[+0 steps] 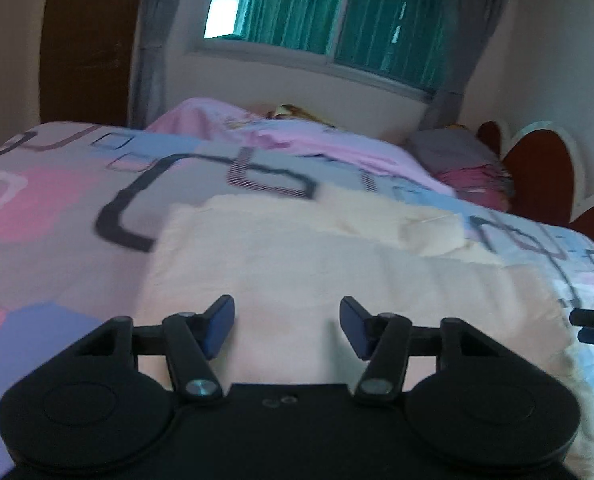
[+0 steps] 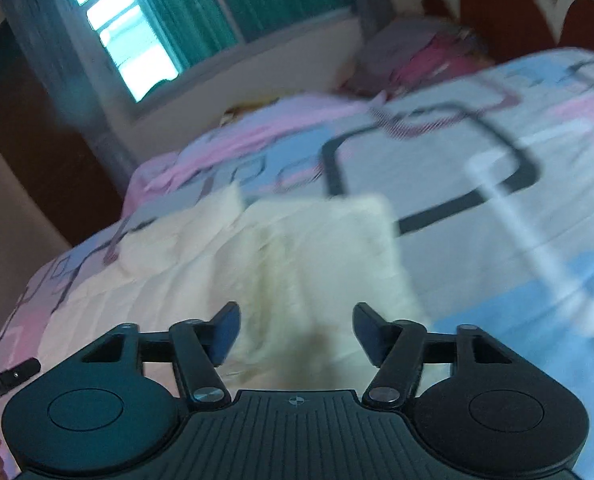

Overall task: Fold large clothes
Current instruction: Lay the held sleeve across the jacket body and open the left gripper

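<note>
Looking down my left claw [image 1: 287, 326], I see its blue pads [image 1: 219, 326] standing apart with nothing between them, poised over the near part of a cream garment [image 1: 297, 256] that lies flat on the bed [image 1: 57, 200]. My right claw [image 2: 297, 332] is the same: fingers spread, gripping nothing, with the cream cloth showing in the gap between them. A sliver of the right claw's dark tip shows at the far right edge of the left view, and the left claw's black body pokes in at the lower left of the right view, so the two tools sit side by side above the same piece of clothing.

The garment spreads away from both claws across the patterned bedspread [image 1: 37, 184], a quilted cover of pink, pale blue and grey blocks crossed by dark rounded outlines. Its far end looks bunched or folded over itself, though blur there keeps me from saying which part of the garment it is. Wrinkles run along the cloth in the right view.

Beyond the garment a pink blanket [image 1: 297, 140] lies heaped along the far side of the bed. To the right of it sits a stack of folded clothes, grey on top and pink below [image 1: 469, 168], next to a headboard [image 1: 545, 176] of red-brown scallops edged in white. Behind everything, a window [image 1: 325, 16] with green curtains glows with daylight, grey drapes [image 1: 157, 40] hanging at either side, and a dark wooden panel [image 1: 85, 40] stands to the left.
</note>
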Demonstrator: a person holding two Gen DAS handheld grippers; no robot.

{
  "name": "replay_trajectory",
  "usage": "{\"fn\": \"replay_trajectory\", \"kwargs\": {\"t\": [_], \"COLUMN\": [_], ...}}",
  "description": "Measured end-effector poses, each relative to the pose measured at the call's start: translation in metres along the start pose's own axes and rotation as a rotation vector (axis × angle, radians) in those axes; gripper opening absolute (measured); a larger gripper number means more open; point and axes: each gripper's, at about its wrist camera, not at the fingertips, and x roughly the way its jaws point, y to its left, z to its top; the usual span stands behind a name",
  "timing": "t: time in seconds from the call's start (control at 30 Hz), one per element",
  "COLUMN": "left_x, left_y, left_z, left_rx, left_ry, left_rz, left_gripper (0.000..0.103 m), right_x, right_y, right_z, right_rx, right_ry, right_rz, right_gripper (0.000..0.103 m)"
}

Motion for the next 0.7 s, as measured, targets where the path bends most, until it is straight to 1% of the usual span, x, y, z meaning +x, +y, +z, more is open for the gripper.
{"fn": "replay_trajectory", "kwargs": {"t": [0.03,0.1,0.13,0.17,0.27,0.4,0.47,0.6,0.67,0.7], "left_x": [0.002,0.007,0.01,0.013,0.017,0.027,0.032,0.039,0.033,0.027], "left_y": [0.005,0.012,0.013,0.013,0.012,0.006,0.006,0.011,0.014,0.017], "left_z": [-0.002,-0.004,-0.005,-0.006,-0.009,-0.017,-0.022,-0.023,-0.018,-0.014], "left_rx": [-0.003,-0.001,0.002,0.005,0.01,0.033,0.032,0.041,0.044,0.041], "left_ry": [0.009,0.028,0.036,0.045,0.055,0.065,0.079,0.102,0.105,0.091], "left_rz": [0.0,-0.007,-0.014,-0.022,-0.055,-0.081,-0.085,-0.091,-0.096,-0.096], "left_gripper": [0.055,0.051,0.051,0.05,0.049,0.049,0.049,0.049,0.049,0.05], "right_x": [0.009,0.019,0.021,0.023,0.013,-0.009,0.002,0.027,0.022,0.018], "right_y": [0.003,0.011,0.015,0.018,0.023,0.032,0.032,0.021,0.025,0.025], "right_z": [-0.001,-0.005,-0.006,-0.007,-0.007,-0.012,-0.015,-0.023,-0.021,-0.018], "right_rx": [0.004,-0.005,-0.028,-0.043,-0.072,-0.148,-0.171,-0.116,-0.129,-0.135], "right_ry": [0.035,0.054,0.06,0.068,0.036,-0.002,0.029,0.076,0.071,0.062], "right_rz": [0.006,0.019,0.028,0.028,0.009,-0.046,-0.085,-0.116,-0.128,-0.131], "right_gripper": [0.062,0.06,0.028,0.011,0.01,0.01,0.01,0.01,0.01,0.01]}}
